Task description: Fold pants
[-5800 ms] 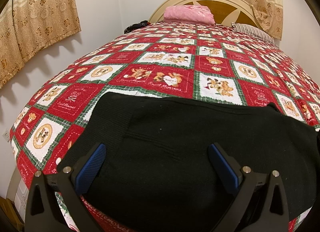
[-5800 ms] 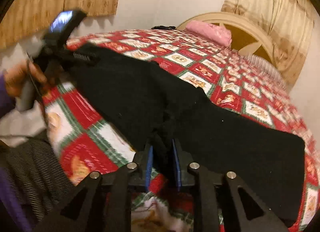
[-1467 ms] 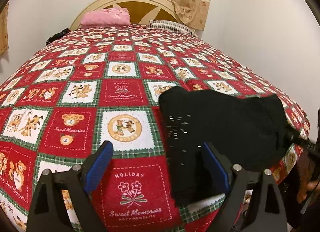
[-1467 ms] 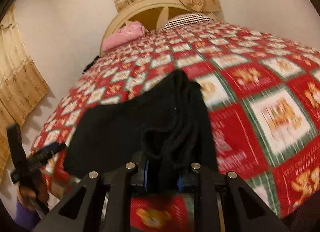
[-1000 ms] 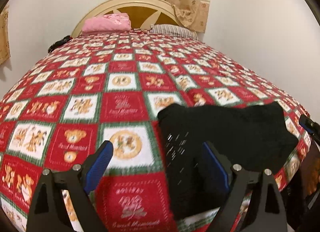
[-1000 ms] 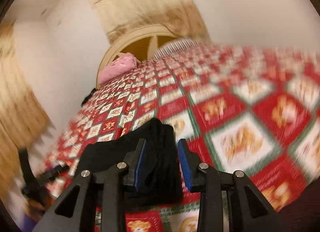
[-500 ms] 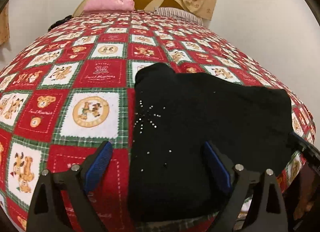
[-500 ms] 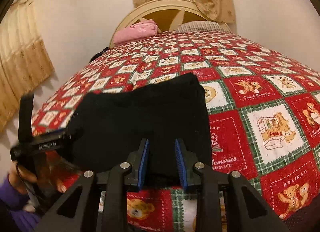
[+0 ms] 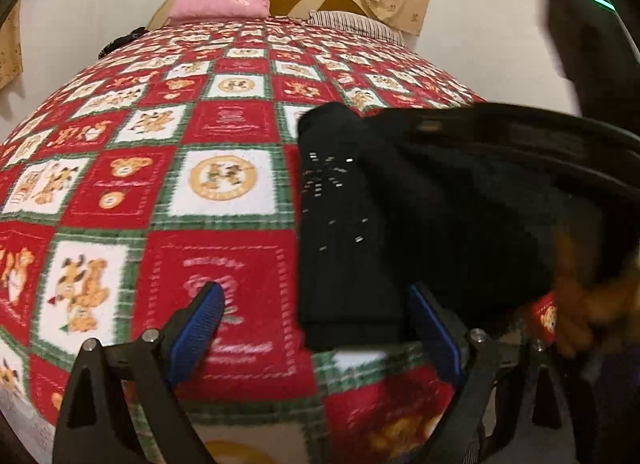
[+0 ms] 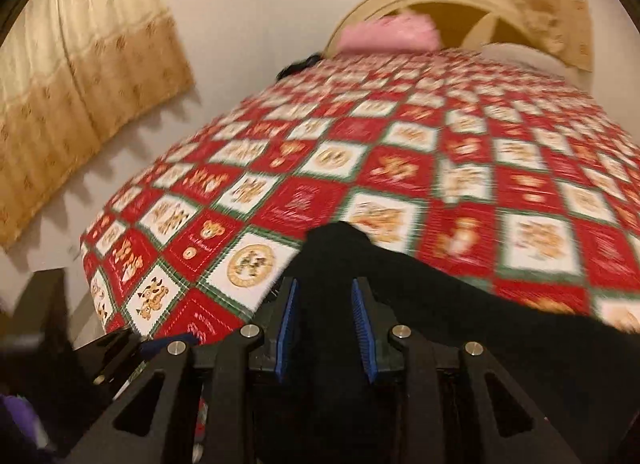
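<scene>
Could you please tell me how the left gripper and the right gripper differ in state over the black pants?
The left gripper has its jaws spread wide, while the right gripper has them narrow. The left gripper pinches nothing, with an edge of the black pants lying loose between its jaws; the right gripper is closed on a bunch of that fabric. Both have blue pads and point down at the quilt.

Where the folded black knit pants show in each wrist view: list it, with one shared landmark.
Left wrist: folded black knit pants right of centre, on the bear-print quilt.
Right wrist: pants at lower centre and right, running between the blue pads.
Shared landmark: pink folded cloth at the headboard.
</scene>
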